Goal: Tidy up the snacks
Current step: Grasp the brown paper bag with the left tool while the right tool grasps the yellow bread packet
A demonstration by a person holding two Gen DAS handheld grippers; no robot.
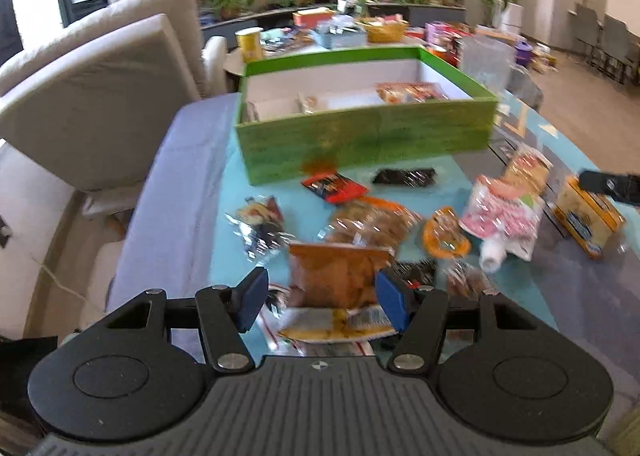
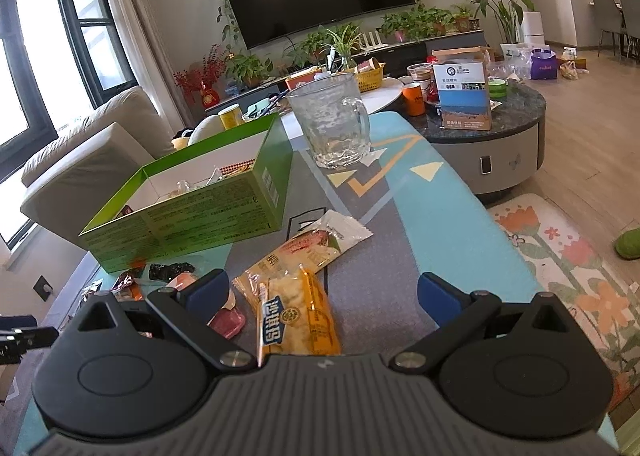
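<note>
The green box [image 1: 360, 136] stands open on the patterned table cover [image 2: 440, 216], with a few packets lying inside it. On the near side of the box a scatter of snacks lies loose: a red-and-black packet [image 1: 334, 186] and a black packet [image 1: 404, 177] closest to its front wall, a pink-and-white packet [image 1: 500, 212] and a yellow packet [image 2: 298, 316] further out. The left gripper [image 1: 318, 298] has its blue pads spread either side of an orange-brown snack bag [image 1: 340, 276] well in front of the box; the picture is blurred, so whether the pads press the bag cannot be told. The right gripper [image 2: 324, 296] hangs open over the yellow packet, touching nothing. A glass mug [image 2: 334, 124] stands just beyond the box's far corner.
</note>
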